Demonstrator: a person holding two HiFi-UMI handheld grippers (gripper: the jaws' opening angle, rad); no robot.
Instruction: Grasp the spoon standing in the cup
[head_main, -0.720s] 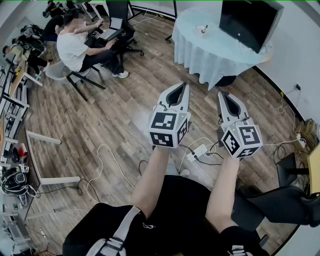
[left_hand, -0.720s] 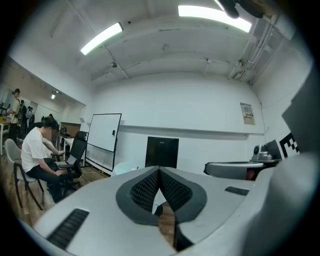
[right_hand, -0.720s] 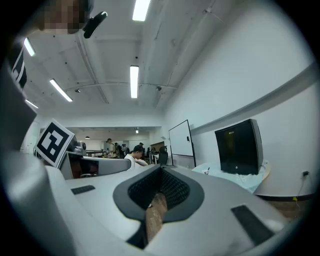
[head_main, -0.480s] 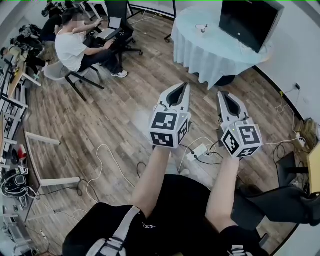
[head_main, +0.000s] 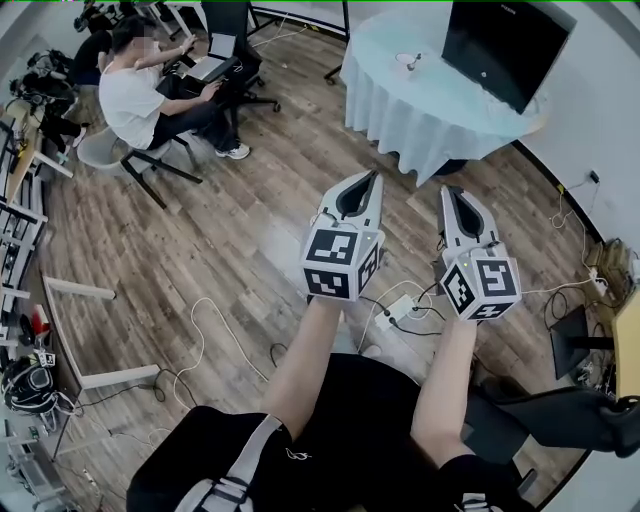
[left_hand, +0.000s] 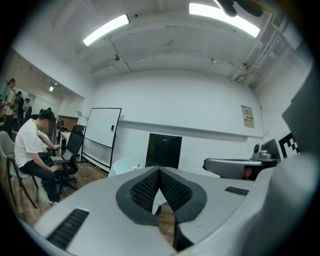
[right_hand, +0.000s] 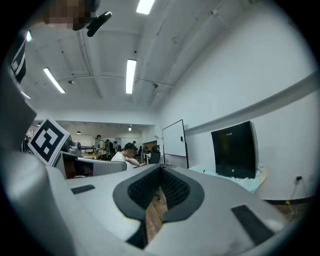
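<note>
Spoon (head_main: 412, 60) is nowhere near the tongs. Left gripper (head_main: 372, 176) has its jaw tips pressed together with nothing between them. Right gripper (head_main: 447, 191) is the same deal, closed up and empty. They're held out side by side above the wood floor (head_main: 250, 220), both aimed toward the round table (head_main: 400, 115) with the pale cloth. A power strip (head_main: 400, 306) and cables lie on the floor under them. The spoon stands in the small cup (head_main: 403, 60) on that table, left of a black monitor (head_main: 505, 50). A person (head_main: 130, 100) sits at a desk far left.
</note>
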